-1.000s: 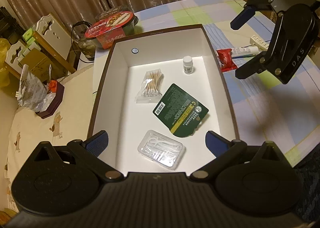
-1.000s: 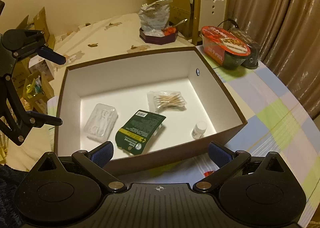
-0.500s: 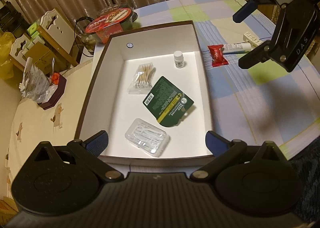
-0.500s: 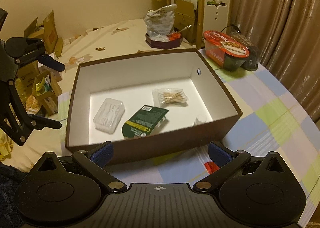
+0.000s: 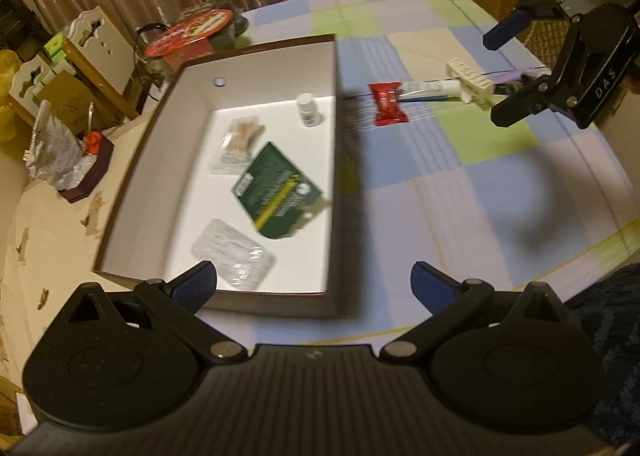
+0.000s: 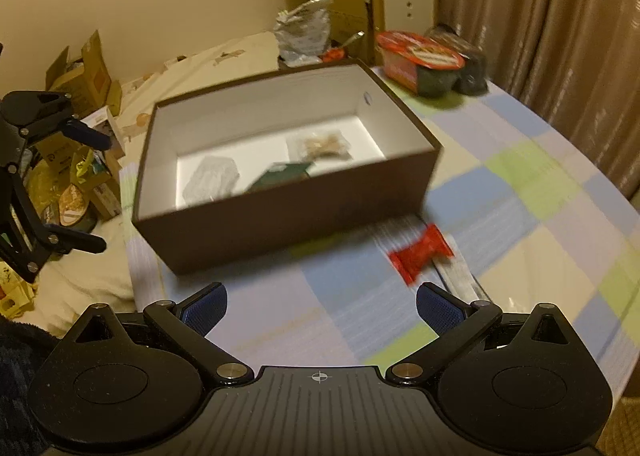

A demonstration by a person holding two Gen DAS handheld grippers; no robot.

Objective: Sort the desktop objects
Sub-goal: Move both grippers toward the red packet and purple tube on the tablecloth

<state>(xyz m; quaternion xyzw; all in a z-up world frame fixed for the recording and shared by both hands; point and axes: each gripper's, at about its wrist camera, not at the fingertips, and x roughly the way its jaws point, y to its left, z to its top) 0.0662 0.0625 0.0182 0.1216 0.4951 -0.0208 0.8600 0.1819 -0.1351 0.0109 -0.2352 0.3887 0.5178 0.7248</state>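
A brown box (image 5: 336,184) (image 6: 280,224) with a white inside stands on the checked tablecloth. In it lie a green packet (image 5: 280,192), a bag of cotton swabs (image 5: 238,146), a clear plastic case (image 5: 234,256) and a small white bottle (image 5: 308,110). Right of the box on the cloth lie a red sachet (image 5: 387,104) (image 6: 422,254), a white tube (image 5: 428,89) and a white plug strip (image 5: 470,82). My left gripper (image 5: 314,286) hangs open over the box's near edge. My right gripper (image 6: 320,306) (image 5: 508,72) is open above the cloth, near the sachet. Neither holds anything.
A red-lidded food bowl (image 5: 192,36) (image 6: 420,56) and a dark jar stand behind the box. A foil bag on a dark tray (image 5: 68,160) sits on the cream surface to the left. Cardboard boxes (image 6: 80,80) clutter the floor. The tablecloth's near right edge (image 5: 592,252) drops off.
Both grippers have pulled back and up from the box, which now looks smaller and farther. The right gripper shifted toward the red sachet. Nothing was taken hold of.
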